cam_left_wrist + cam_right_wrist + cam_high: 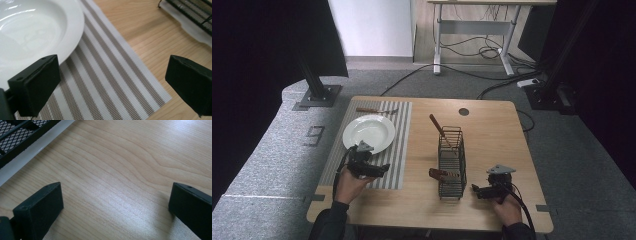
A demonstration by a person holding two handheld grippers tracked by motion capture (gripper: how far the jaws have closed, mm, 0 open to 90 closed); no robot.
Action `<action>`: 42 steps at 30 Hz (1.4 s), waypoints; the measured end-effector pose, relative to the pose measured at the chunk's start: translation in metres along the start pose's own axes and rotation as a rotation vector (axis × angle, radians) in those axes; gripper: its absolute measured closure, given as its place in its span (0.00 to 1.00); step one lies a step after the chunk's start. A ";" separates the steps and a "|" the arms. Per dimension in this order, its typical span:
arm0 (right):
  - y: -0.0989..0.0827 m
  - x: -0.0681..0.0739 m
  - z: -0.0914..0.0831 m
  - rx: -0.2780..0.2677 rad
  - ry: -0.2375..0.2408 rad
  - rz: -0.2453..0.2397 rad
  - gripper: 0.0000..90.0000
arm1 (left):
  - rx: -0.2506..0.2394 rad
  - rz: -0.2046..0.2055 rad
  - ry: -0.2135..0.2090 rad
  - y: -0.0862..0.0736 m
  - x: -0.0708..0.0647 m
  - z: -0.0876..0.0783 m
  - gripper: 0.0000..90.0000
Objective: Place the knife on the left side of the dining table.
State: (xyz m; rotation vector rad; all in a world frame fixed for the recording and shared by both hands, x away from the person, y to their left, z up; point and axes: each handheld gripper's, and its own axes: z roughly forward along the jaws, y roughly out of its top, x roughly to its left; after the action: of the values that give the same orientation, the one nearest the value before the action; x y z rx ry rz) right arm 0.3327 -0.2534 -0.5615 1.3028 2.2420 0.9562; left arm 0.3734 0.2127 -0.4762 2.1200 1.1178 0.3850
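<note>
Now, both grippers wide, empty | left gripper (pixel 382 169) over placemat (pixel 105 75) by plate (pixel 368 133) | right gripper (pixel 475 189) beside wire basket (pixel 451 162) | utensils (pixel 443 174) in basket | likely next: approach handle squarely, close gently.

**Place setting at left, wire rack at centre of worktop**

A placemat (pixel 379 145) lies on the left half of the worktop (pixel 492 130), with a plate (pixel 368 133) on it and a knife (pixel 376 110) across its far edge behind the plate. A wire rack (pixel 451 162) stands right of the mat, near the middle, with one utensil (pixel 439 128) upright in its far end and another (pixel 443 174) at its near left side. The left hand-held gripper (pixel 379 170) sits over the mat's near edge; the right hand-held gripper (pixel 476 190) is just right of the rack.
</note>
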 end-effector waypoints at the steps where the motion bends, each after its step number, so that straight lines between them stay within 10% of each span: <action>1: 0.000 0.000 0.000 0.000 0.000 0.000 0.00 | 0.002 0.011 0.003 0.004 -0.002 0.000 0.00; 42: 0.000 0.000 0.000 0.001 -0.002 0.002 0.00 | -0.025 0.041 -0.089 0.111 -0.053 0.021 0.16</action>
State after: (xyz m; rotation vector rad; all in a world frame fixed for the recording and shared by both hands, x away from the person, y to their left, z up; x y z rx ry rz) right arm 0.3324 -0.2530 -0.5614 1.3064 2.2401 0.9548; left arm 0.4205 0.1182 -0.4102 2.1195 1.0154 0.3180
